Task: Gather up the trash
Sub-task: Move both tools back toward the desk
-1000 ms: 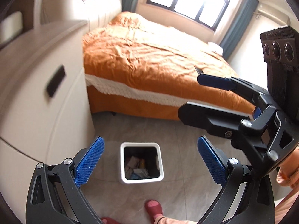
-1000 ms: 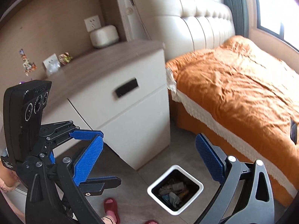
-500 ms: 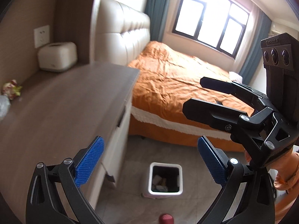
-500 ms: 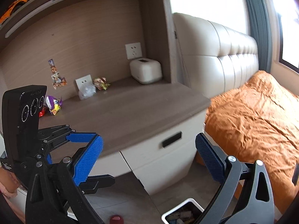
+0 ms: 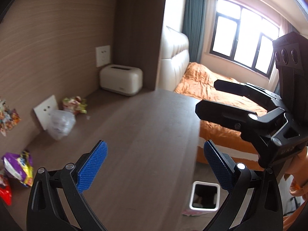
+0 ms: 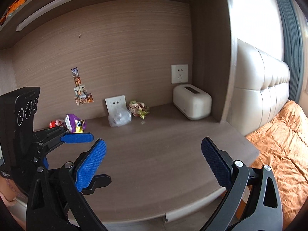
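Note:
Trash lies at the back of the wooden desk top (image 6: 154, 154): a clear crumpled plastic bag (image 6: 119, 118) (image 5: 60, 123), a green-yellow crumpled wrapper (image 6: 138, 108) (image 5: 75, 104), a purple snack bag (image 6: 74, 123) (image 5: 18, 166) and a red wrapper (image 6: 54, 123) (image 5: 4, 190). A white bin (image 5: 205, 197) with trash inside stands on the floor beside the desk. My left gripper (image 5: 156, 165) is open and empty above the desk; it also shows in the right wrist view (image 6: 77, 137). My right gripper (image 6: 154, 159) is open and empty, hovering right of the left one (image 5: 207, 96).
A cream tissue box (image 6: 191, 104) sits at the desk's back right corner. Wall sockets (image 6: 179, 73) and stickers (image 6: 81, 94) are on the back panel. A bed with an orange cover (image 5: 221, 92) and padded headboard (image 6: 261, 84) stands to the right.
Both grippers have swung up from the floor and bin to face the desk top. The trash on the desk has come into view. Both stay open.

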